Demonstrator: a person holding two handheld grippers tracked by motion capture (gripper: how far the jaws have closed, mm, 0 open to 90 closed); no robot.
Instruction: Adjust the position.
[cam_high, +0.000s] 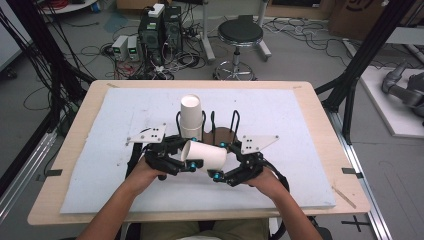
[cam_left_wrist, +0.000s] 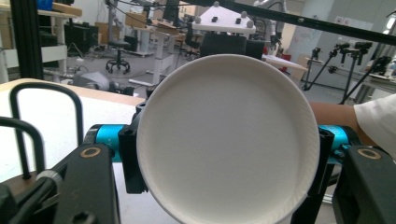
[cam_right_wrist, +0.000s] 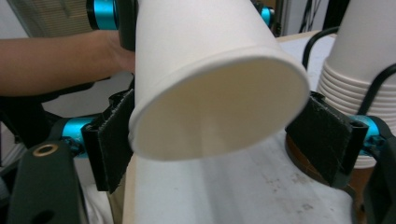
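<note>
Closest to the person, two hands come in over the near edge of the table (cam_high: 75, 150), each one holding a black gripper. The left gripper (cam_high: 192, 165) is pinching the bottom end of a white paper cup (cam_high: 206, 155), and in the left gripper view the round bottom of the cup (cam_left_wrist: 224, 135) sits tight between the two jaws. The cup lies on its side in the air, just above the white mat (cam_high: 280, 120), between the two grippers. Its open mouth points at the right gripper (cam_high: 216, 176). In the right gripper view the rim of the cup (cam_right_wrist: 219, 112) sits between the two black pads (cam_right_wrist: 112, 140), and the jaws are spread wide; the left pad looks very near the rim and the other is clearly apart from it, so this gripper is not squeezing the cup. The cup is likely very light, thin and easy to crush. The open rim would bend if pressed hard, so the stiffer bottom end is probably the better place to hold, with a soft squeeze. A little farther back stands a tall stack of paper cups (cam_high: 190, 117) inside a black wire rack (cam_high: 222, 125) on a brown base. Past the table are a round stool (cam_high: 240, 34) and computer boxes (cam_high: 159, 31) on the floor.
</note>
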